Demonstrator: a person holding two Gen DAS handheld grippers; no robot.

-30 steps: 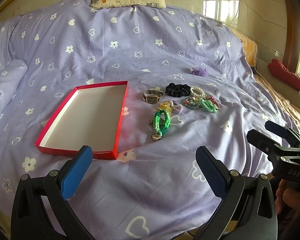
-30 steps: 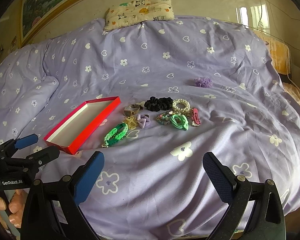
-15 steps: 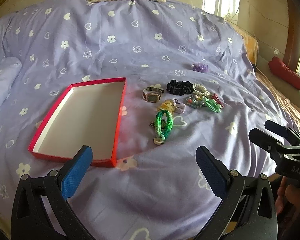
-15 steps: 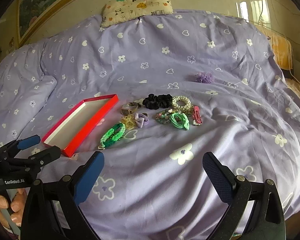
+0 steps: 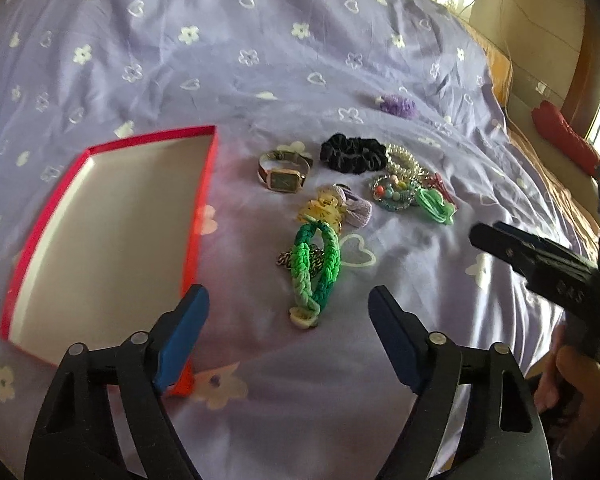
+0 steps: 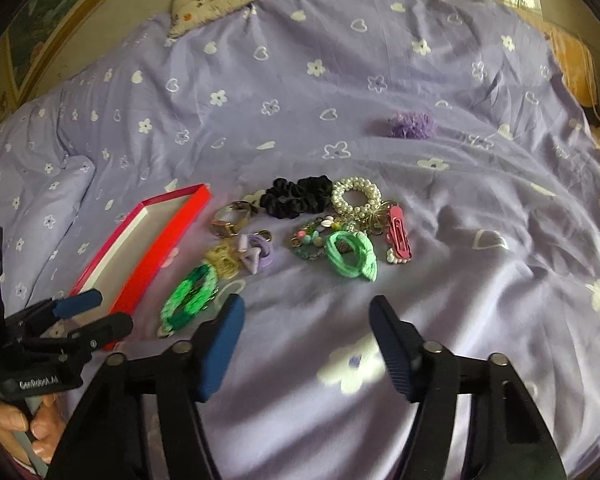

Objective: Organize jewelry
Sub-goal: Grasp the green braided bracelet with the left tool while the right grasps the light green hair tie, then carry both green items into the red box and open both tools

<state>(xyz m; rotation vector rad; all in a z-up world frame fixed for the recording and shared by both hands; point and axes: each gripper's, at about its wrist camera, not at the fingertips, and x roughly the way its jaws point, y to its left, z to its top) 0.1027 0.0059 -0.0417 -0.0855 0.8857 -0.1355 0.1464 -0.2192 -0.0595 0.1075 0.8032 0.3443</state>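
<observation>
Status: not started; on the bed (image 6: 260, 92) the red box (image 5: 112, 236) lies empty, and every piece, from the black scrunchie (image 6: 296, 196) and pearl bracelet (image 6: 356, 196) to the green braided bracelet (image 5: 316, 268) and wristwatch (image 5: 284, 172), remains beside it on the quilt. Left gripper (image 5: 288, 340) and right gripper (image 6: 308, 348) are both closing with nothing between the jaws; the left gripper body reads "GenRobot.AI", while the right's lettering is unreadable.

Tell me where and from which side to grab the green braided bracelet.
Take the green braided bracelet across one braided side strand at mid-length, coming from above with the left gripper, whose closing jaws hold nothing. It lies flat as a long loop over a chain, so pinching one strand avoids the chain.
</observation>
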